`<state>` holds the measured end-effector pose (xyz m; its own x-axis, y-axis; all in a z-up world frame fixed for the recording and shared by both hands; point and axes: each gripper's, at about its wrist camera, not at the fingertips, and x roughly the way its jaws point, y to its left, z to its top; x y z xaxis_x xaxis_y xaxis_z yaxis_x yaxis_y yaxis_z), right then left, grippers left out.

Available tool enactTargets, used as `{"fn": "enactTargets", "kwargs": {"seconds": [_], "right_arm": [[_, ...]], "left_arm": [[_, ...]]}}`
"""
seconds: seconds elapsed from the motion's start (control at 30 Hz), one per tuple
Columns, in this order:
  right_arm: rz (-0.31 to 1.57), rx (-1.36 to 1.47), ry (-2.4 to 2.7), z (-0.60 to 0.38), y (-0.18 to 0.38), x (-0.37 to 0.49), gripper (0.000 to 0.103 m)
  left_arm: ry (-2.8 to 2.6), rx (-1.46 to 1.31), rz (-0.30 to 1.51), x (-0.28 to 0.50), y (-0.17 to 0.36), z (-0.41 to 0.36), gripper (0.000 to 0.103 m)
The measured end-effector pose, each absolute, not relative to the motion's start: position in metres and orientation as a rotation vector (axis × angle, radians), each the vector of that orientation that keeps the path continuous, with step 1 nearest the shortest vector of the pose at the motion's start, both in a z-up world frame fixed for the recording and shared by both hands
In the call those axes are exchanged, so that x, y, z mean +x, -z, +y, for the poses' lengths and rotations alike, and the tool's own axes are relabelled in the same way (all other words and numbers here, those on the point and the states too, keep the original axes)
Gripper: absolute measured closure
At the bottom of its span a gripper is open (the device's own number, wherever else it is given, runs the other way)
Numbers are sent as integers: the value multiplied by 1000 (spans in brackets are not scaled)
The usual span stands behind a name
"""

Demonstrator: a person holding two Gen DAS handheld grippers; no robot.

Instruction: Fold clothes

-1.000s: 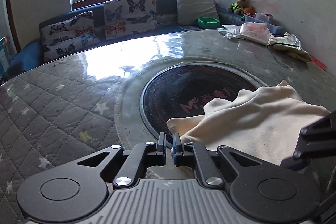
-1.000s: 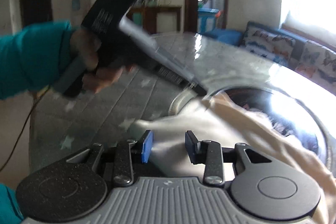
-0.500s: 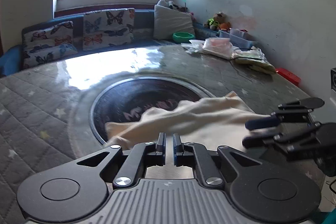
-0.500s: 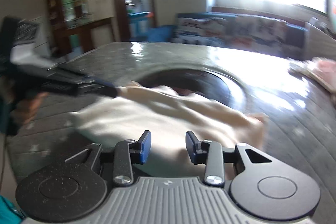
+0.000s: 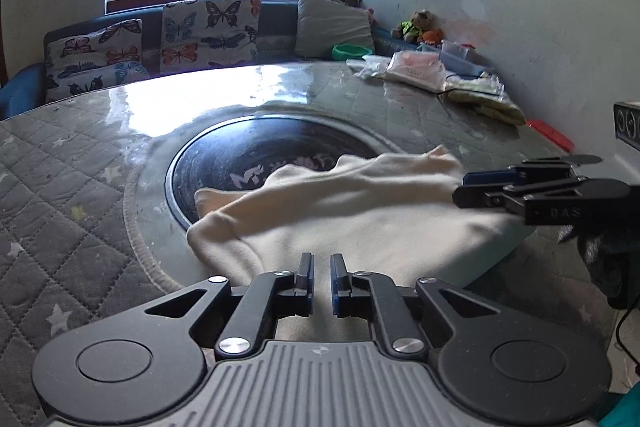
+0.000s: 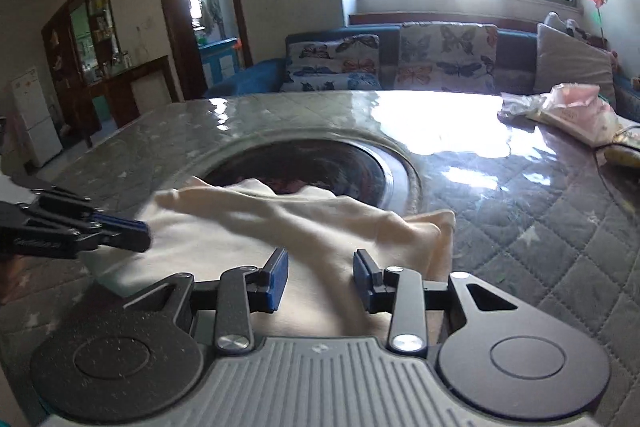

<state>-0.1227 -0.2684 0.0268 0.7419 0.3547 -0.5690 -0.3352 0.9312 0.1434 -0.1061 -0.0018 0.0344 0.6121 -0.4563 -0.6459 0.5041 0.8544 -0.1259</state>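
Observation:
A cream garment lies rumpled on the round table, partly over the dark centre disc; it also shows in the right wrist view. My left gripper hovers over the garment's near edge, its fingers nearly together with a narrow gap and nothing held. In the right wrist view the left gripper comes in from the left above the cloth. My right gripper is open over the cloth's near part, empty. In the left wrist view the right gripper reaches in from the right at the garment's right edge.
The table has a quilted grey cover under glossy plastic. Bagged items and a yellow packet lie at the far right edge; the bags also show in the right wrist view. A sofa with butterfly cushions stands behind.
Both grippers have swung round to the garment's near side. The right gripper moved from beside the left gripper to the cloth's right edge. The garment lies flatter and more spread out.

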Motion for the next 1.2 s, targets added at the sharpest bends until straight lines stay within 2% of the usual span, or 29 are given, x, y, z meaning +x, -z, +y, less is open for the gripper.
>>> {"fn": "enactTargets", "kwargs": {"seconds": [0.23,0.5,0.6,0.67,0.97,1.2], "right_arm": [[618,11,-339,-269,-28,-120,67],[621,-85,-355,-247,-22,-120,53],[602,-81,-365,-247,-28,-129,49],[599,-62,-364,-249,-32,-133,36],[604,-49,-360,-252,-37,-136,36],[587,-106,-464,-225,-45,-140,36]], "left_arm": [[557,55,714,-110,-39,-5,90],[525,59,744,-110,-33,-14,79],[498,47,738,-113,-37,-13,67],[480,39,735,-114,-40,-13,63],[332,-74,749,-111,-41,8,51],[244,-162,784,-103,-37,29,47]]}}
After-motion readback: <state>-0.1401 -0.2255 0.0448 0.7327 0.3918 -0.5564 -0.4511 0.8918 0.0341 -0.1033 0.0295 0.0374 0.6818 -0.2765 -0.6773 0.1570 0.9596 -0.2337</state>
